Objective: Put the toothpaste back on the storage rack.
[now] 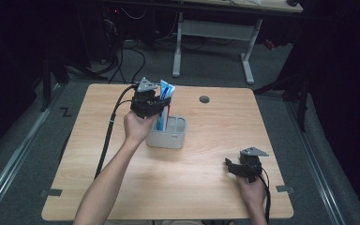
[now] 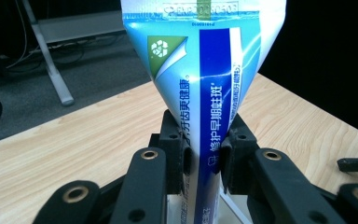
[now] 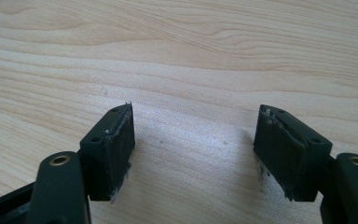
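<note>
A blue and white toothpaste tube [image 2: 205,79] with Chinese print stands upright, its crimped end on top. My left gripper [image 2: 204,156] is shut on its middle, both black pads pressing its sides. In the high view the left gripper [image 1: 161,107] holds the tube [image 1: 165,91] over the left compartment of a grey two-compartment holder [image 1: 176,138], and the tube's lower end reaches down into it. My right gripper [image 1: 232,165] rests low at the table's front right, and in the right gripper view the right gripper [image 3: 193,149] is open with only bare wood between its pads.
The wooden table [image 1: 206,183] has a round cable hole [image 1: 204,99] behind the holder. The holder's right compartment [image 1: 179,125] looks empty. Beyond the far edge stand a white desk frame [image 1: 215,33] and cables on a dark floor.
</note>
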